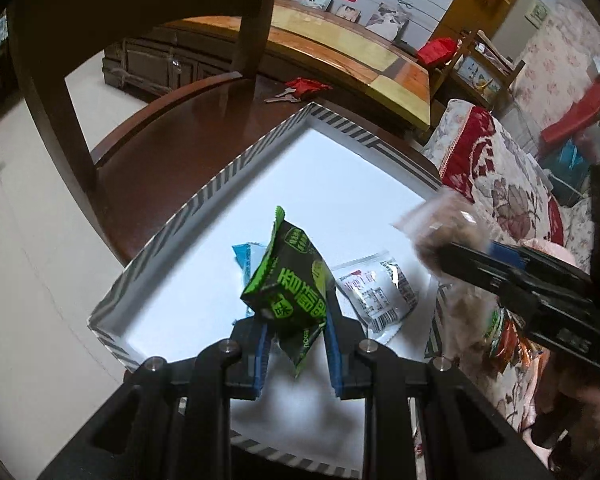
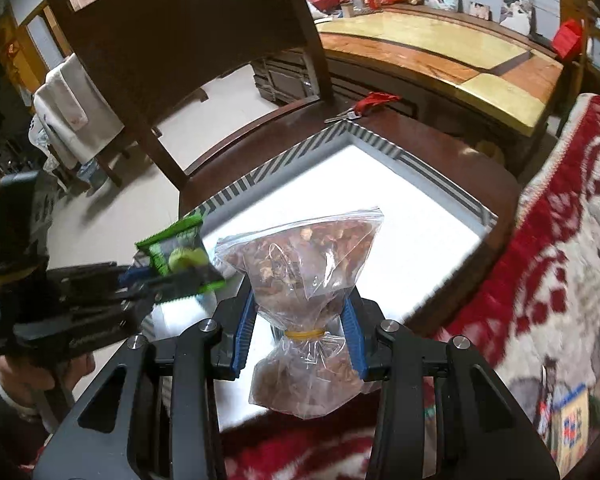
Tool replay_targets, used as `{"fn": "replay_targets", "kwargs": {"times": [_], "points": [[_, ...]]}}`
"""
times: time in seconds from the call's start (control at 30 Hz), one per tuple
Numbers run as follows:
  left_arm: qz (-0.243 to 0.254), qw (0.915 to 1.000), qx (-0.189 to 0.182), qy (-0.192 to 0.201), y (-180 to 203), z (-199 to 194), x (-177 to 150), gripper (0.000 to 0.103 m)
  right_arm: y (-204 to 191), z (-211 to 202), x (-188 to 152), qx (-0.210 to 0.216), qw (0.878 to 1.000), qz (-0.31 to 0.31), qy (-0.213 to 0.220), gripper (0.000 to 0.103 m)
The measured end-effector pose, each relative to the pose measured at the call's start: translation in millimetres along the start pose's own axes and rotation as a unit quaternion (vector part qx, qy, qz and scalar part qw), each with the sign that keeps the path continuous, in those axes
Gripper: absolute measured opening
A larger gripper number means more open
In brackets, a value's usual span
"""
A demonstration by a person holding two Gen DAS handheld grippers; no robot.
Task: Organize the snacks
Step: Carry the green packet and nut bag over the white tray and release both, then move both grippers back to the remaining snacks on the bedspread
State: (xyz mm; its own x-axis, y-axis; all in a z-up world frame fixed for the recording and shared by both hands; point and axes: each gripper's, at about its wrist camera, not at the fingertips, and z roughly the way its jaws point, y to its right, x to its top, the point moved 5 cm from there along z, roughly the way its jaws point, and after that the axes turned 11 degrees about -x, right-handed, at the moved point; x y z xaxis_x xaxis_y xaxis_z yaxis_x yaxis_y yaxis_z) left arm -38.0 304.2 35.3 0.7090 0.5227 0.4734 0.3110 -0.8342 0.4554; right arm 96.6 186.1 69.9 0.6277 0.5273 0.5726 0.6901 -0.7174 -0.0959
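left jaws: the left gripper [image 1: 296, 344] is clamped on a green snack packet [image 1: 290, 292], hanging in the air over the box, not touching the floor of it

right jaws: the right gripper [image 2: 300, 330] is pinched around a clear zip bag [image 2: 304, 280] of brown dried stuff, right about where a yellow rubber band [image 2: 304, 334] cinches it; it's also up over the box

box: white tray-like box [image 1: 204, 196] with a striped rim, sitting on a dark wooden chair seat [image 1: 172, 140]

already in: 2 packets lying flat on the box floor, I'd say, a white one [image 1: 376, 292] and a blue-and-white one [image 1: 246, 256] mostly hidden behind the green

in hand: 2 (one per gripper)

left to do: both held items need setting down. There's a pile of colourful wrappers [image 1: 508, 340] on the blanket [image 1: 500, 184] beside the box, too blurry to count

progress guess: around the middle
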Motion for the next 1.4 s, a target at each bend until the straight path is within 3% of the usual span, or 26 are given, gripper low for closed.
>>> {"fn": "replay_targets", "kwargs": {"times": [0.5,0.73,0.93,1.03,1.13,1.2,1.4], "points": [[-0.025,0.9980,-0.051,-0.028,-10,10,7,0.026,-7,75,10,0.039,0.998,0.010,-0.055,0.038],[-0.022,0.9978,-0.053,-0.033,-9,12,9,0.026,-7,80,6,0.052,0.996,0.028,-0.069,0.040],[-0.012,0.9975,-0.064,-0.029,-6,9,7,0.026,-1,54,12,0.063,0.996,0.053,-0.027,0.044],[-0.016,0.9973,-0.067,-0.027,-6,7,6,0.027,2,36,13,0.060,0.997,0.057,-0.009,0.052],[-0.021,0.9972,-0.068,-0.022,-6,4,5,0.038,5,22,8,0.059,0.996,0.061,-0.001,0.052],[-0.026,0.9967,-0.075,-0.017,-5,0,5,0.054,9,13,1,0.061,0.996,0.072,0.004,0.052],[-0.025,0.9965,-0.080,-0.001,4,-11,3,0.068,24,-13,-24,0.057,0.994,0.093,0.008,0.052]]}}
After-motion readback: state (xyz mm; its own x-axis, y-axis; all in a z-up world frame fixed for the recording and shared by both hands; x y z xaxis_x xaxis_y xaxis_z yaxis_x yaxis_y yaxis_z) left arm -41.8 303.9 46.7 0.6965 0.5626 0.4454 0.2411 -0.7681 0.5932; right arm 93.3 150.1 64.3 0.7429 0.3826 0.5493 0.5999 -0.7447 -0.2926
